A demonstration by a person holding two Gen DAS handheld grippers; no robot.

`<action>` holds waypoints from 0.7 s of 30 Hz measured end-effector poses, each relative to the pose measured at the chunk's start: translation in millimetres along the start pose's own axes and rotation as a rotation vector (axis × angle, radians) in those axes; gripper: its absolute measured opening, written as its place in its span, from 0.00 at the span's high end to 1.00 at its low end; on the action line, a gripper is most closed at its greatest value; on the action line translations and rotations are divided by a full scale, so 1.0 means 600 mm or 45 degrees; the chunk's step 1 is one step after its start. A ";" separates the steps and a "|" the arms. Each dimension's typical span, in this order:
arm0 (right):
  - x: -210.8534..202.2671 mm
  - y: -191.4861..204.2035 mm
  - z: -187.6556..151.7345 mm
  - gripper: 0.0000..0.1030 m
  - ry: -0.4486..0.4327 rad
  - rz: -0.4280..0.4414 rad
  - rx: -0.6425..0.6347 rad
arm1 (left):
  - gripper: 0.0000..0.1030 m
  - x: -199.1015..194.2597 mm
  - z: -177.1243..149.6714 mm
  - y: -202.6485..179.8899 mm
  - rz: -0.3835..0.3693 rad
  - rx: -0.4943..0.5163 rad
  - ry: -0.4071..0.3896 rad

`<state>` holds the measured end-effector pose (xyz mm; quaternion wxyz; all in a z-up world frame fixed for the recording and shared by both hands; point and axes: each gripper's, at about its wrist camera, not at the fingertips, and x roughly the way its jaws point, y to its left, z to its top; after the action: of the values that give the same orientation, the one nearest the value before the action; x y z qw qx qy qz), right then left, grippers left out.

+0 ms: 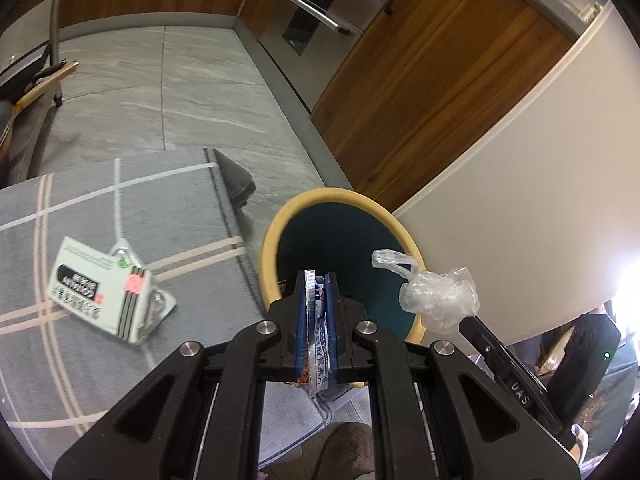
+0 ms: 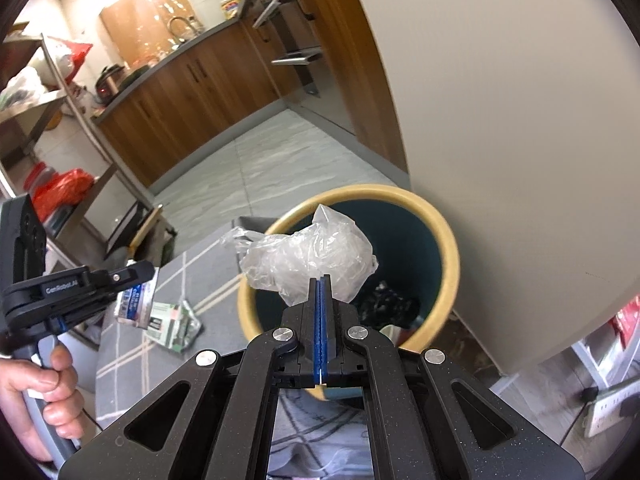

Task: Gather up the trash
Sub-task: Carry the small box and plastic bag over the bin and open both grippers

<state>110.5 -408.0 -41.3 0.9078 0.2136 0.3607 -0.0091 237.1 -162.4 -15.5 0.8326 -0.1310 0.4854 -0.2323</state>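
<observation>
round bin point(image 2: 448, 240), tan rim, dark teal inside, on grey tile floor against pale wall; dark crumpled scraps and a pale piece at bottom point(image 2: 390, 308). right gripper point(image 2: 322, 280) clenched on crumpled clear plastic bag point(image 2: 312, 256), held above bin mouth. left gripper point(image 1: 318, 280) clamped on flattened blue-and-white printed wrapper point(image 1: 318, 320), near bin rim, over edge of grey plaid rug point(image 1: 100, 360). green-and-white carton point(image 1: 100, 292) with blister packs beneath, lying on rug, apart from bin.
</observation>
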 end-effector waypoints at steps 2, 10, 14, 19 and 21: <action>0.003 -0.007 -0.001 0.99 0.003 -0.018 0.013 | 0.93 0.013 0.002 -0.011 -0.002 0.015 0.013; 0.005 -0.025 -0.002 0.99 0.011 -0.076 0.031 | 0.93 0.083 0.007 -0.056 -0.040 0.074 0.076; 0.013 -0.034 -0.006 0.99 0.033 -0.105 0.045 | 0.92 0.121 0.004 -0.062 -0.049 0.075 0.120; 0.022 -0.040 -0.009 0.99 0.059 -0.131 0.050 | 0.92 0.155 0.002 -0.066 -0.065 0.079 0.151; 0.025 -0.038 -0.010 0.99 0.068 -0.138 0.049 | 0.92 0.163 0.001 -0.067 -0.068 0.081 0.154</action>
<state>113.7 -424.3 -64.2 0.8917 0.2114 0.3958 -0.0594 268.2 -247.5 -70.6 0.7991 -0.1031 0.5233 -0.2775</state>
